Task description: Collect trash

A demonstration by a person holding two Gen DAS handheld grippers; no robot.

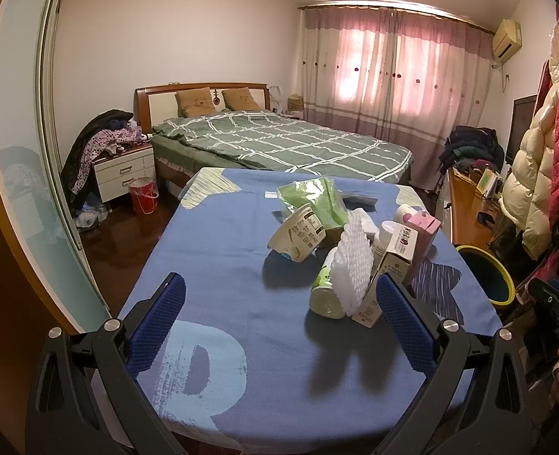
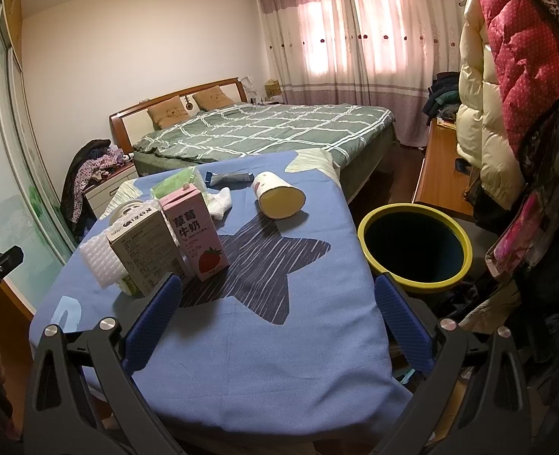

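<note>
A pile of trash sits on a table under a blue cloth [image 1: 218, 265]. It holds a paper bowl on its side [image 1: 298, 233], white foam netting [image 1: 351, 271], a green bottle lying down [image 1: 325, 292], a beige carton [image 2: 142, 250], a pink strawberry milk carton [image 2: 199, 235], a green packet [image 1: 313, 197] and a tipped yellow-based cup [image 2: 279, 195]. A dark bin with a yellow rim [image 2: 416, 246] stands right of the table. My left gripper [image 1: 279, 305] is open just short of the pile. My right gripper [image 2: 277, 305] is open above the star print, holding nothing.
A bed with a green checked cover [image 1: 279, 140] lies beyond the table. A nightstand piled with clothes [image 1: 120, 167] and a red bucket [image 1: 142, 195] are at the left. Puffy coats [image 2: 507, 76] hang at the right above a wooden desk [image 2: 442, 174]. A sliding glass door [image 1: 25, 174] runs along the left.
</note>
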